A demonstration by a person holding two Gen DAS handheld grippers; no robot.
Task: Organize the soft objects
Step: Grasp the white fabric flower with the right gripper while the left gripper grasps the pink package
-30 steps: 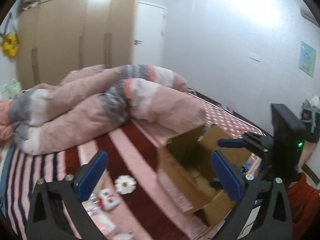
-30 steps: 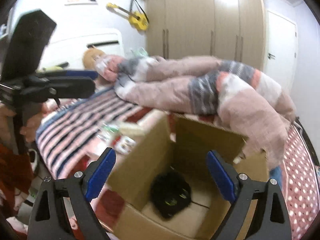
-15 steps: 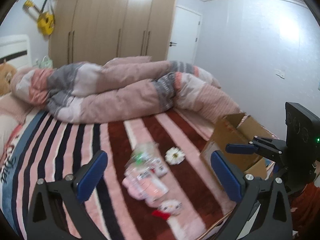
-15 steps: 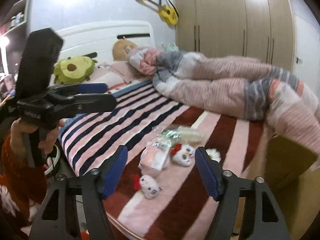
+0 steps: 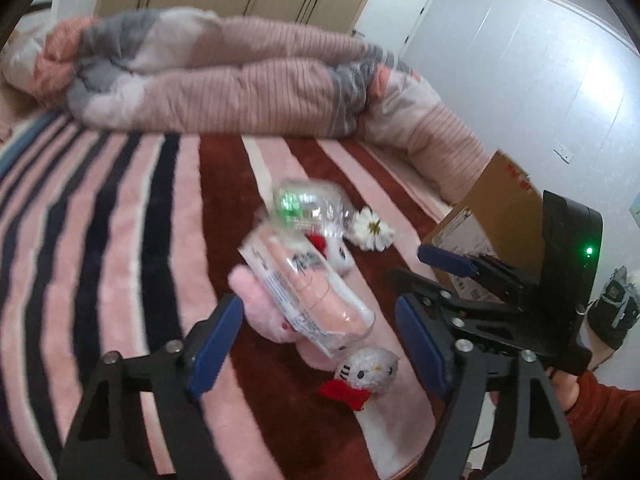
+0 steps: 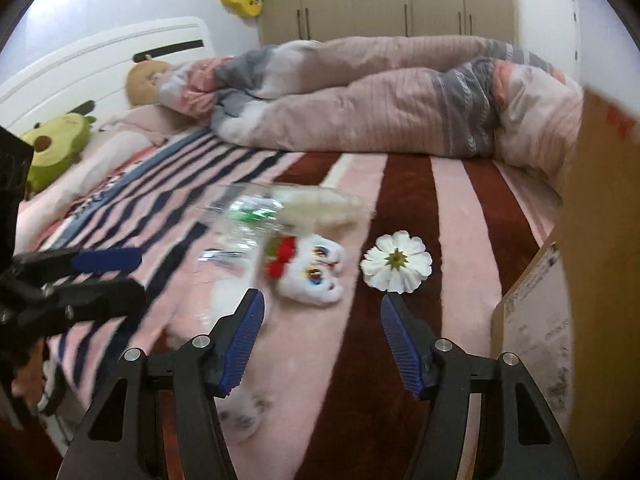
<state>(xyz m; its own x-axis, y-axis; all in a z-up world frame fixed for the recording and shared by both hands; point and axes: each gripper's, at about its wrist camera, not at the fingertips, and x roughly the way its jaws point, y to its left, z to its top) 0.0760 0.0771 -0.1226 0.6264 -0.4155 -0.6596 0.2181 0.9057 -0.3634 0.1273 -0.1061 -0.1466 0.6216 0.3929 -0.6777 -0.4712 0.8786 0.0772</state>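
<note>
Small soft toys lie in a heap on the striped bed cover. In the left wrist view a pink plush in a clear wrapper [image 5: 308, 292] lies over a pink plush [image 5: 260, 308], with a white kitty head with a red bow [image 5: 366, 372] in front. My left gripper [image 5: 320, 344] is open and empty, just above them. In the right wrist view a white kitty plush [image 6: 310, 270], a white fabric flower [image 6: 396, 266] and a clear packet [image 6: 280, 208] lie ahead of my right gripper [image 6: 322, 342], which is open and empty.
An open cardboard box [image 5: 492, 216] stands on the bed at the right, also at the right edge of the right wrist view [image 6: 600, 264]. A rolled pink-and-grey duvet [image 6: 380, 100] lies across the back. An avocado plush [image 6: 56, 148] sits by the headboard.
Both grippers have swung away from the box and lowered toward the toy heap. The toys now sit close between the open jaws. The right gripper's jaws have narrowed somewhat.
</note>
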